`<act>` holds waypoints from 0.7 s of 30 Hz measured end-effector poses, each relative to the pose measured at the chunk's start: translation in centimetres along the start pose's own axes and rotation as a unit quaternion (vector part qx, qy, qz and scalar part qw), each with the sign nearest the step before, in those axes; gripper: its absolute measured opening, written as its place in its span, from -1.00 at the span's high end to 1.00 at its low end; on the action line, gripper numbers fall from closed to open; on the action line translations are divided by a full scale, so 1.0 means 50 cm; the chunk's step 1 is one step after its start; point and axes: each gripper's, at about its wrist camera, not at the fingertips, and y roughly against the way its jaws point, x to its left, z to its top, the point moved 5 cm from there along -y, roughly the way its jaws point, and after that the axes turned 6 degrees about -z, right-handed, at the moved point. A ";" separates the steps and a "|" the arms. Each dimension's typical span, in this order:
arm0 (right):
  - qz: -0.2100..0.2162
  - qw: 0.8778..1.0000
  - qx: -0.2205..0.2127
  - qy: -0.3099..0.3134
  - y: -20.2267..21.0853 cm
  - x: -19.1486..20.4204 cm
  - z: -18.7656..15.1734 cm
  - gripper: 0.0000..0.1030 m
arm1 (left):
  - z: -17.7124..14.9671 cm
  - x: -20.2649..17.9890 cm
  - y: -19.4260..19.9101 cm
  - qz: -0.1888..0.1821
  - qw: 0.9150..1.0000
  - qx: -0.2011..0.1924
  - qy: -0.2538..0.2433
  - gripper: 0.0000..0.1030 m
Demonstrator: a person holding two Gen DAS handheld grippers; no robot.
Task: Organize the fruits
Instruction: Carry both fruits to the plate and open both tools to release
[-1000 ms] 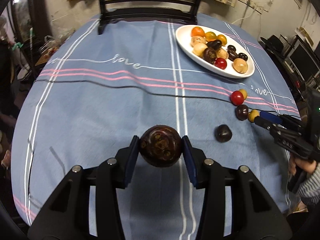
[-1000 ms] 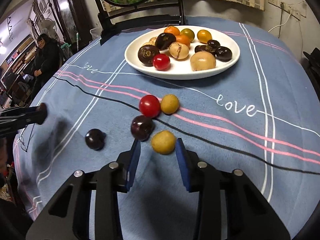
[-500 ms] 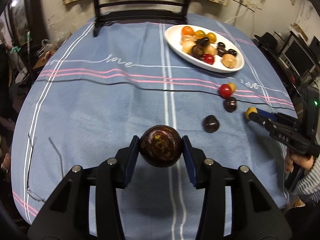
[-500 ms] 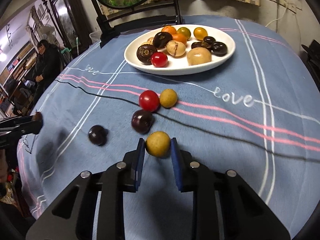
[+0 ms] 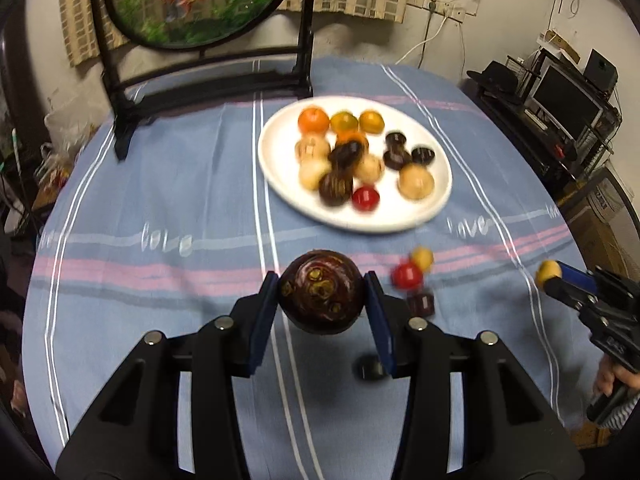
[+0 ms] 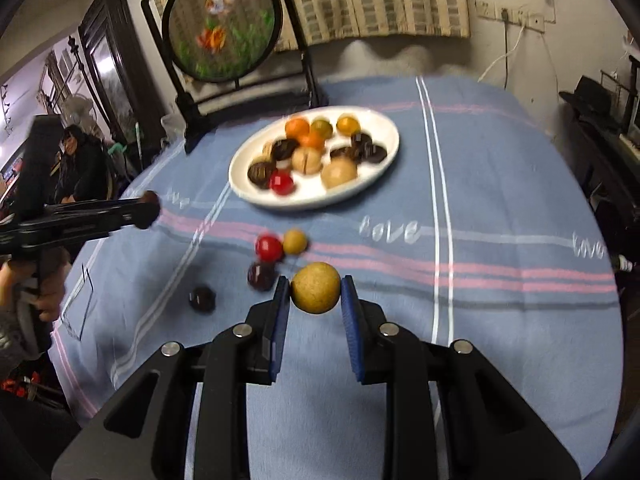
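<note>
The tabletop (image 5: 120,208), under a blue striped cloth, fills the middle of both views, and at its far edge stands a black-framed round screen (image 5: 188,4) painted with a goldfish, at the upper left of the left wrist view and upper centre-left of the right wrist view. The white plate (image 5: 280,184) lies just right of centre in the left wrist view and holds a heap of orange, tan, dark and red fruits; the blur hides how many. The left hand-held gripper (image 5: 322,300) sits at lower centre of its own view, pinching a large dark brown fruit (image 5: 322,296) clear above the cloth; from the right wrist view the same gripper shows only side-on at the left edge, its load mostly hidden. The right hand-held gripper (image 6: 315,294) is pressed onto a yellow fruit (image 6: 315,288) at the centre of its view; the left wrist view shows that fruit at the right edge. On the cloth between plate and grippers lie a red fruit (image 6: 268,247) touching a small yellow fruit (image 6: 295,241), a dark purple fruit (image 6: 261,276) just below them, and a small black fruit (image 6: 202,299) further left. Only the right wrist view shows a seated person (image 6: 80,164) at the left; only the left wrist view shows a monitor (image 5: 568,96) on shelves at the right.
</note>
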 end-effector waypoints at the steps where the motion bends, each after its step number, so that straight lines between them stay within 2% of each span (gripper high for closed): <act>1: 0.001 1.000 -0.004 0.001 -0.002 0.000 0.011 0.49 | 0.025 0.004 -0.011 0.001 1.000 -0.003 -0.002 0.15; 6: 0.011 1.000 -0.017 0.012 -0.046 0.014 0.094 0.49 | 0.115 0.028 -0.072 0.005 1.000 -0.006 0.001 0.15; 11: 0.025 0.999 -0.009 0.019 -0.117 0.027 0.143 0.49 | 0.177 0.059 -0.150 0.008 1.000 -0.001 0.009 0.15; 15: 0.035 0.999 0.008 0.028 -0.190 0.041 0.162 0.49 | 0.204 0.082 -0.218 0.010 1.000 0.013 0.013 0.15; 21: 0.042 0.998 0.020 0.038 -0.256 0.057 0.170 0.48 | 0.213 0.106 -0.281 0.007 0.999 0.025 0.025 0.14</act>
